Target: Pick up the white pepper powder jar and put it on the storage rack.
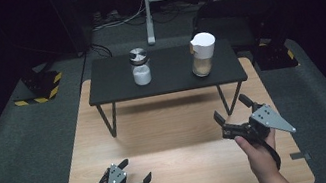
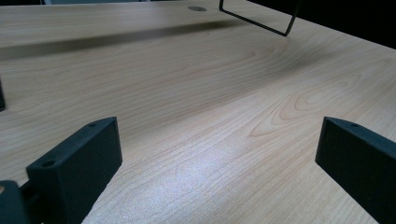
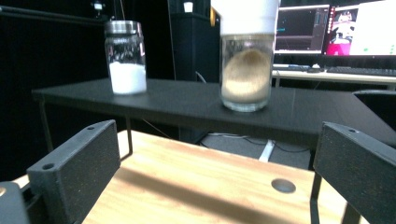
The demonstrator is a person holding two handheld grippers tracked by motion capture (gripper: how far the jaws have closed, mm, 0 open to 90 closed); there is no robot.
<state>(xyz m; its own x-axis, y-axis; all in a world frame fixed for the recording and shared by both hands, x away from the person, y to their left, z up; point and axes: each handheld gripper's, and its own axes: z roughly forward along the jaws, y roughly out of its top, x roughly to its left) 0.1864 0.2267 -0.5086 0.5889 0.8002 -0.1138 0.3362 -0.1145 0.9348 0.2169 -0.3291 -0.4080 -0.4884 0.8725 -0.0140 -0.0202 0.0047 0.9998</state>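
Two glass jars stand on a low black shelf (image 1: 170,84) (image 3: 177,105) at the far side of the wooden table (image 1: 170,141). The jar with a metal lid (image 1: 140,66) (image 3: 125,57) holds white powder. The jar with a white lid (image 1: 203,54) (image 3: 246,60) holds tan powder. My left gripper (image 1: 136,171) (image 2: 217,163) is open low over the table's near left, with bare wood between its jaws. My right gripper (image 1: 231,108) (image 3: 215,172) is open in front of the shelf's right end, facing the jars and apart from them.
The shelf's black wire legs (image 1: 109,121) (image 2: 261,21) stand on the table. A round hole (image 3: 283,185) is in the tabletop near the right gripper. Grey carpet (image 1: 26,161) surrounds the table; monitors (image 3: 336,28) glow beyond it.
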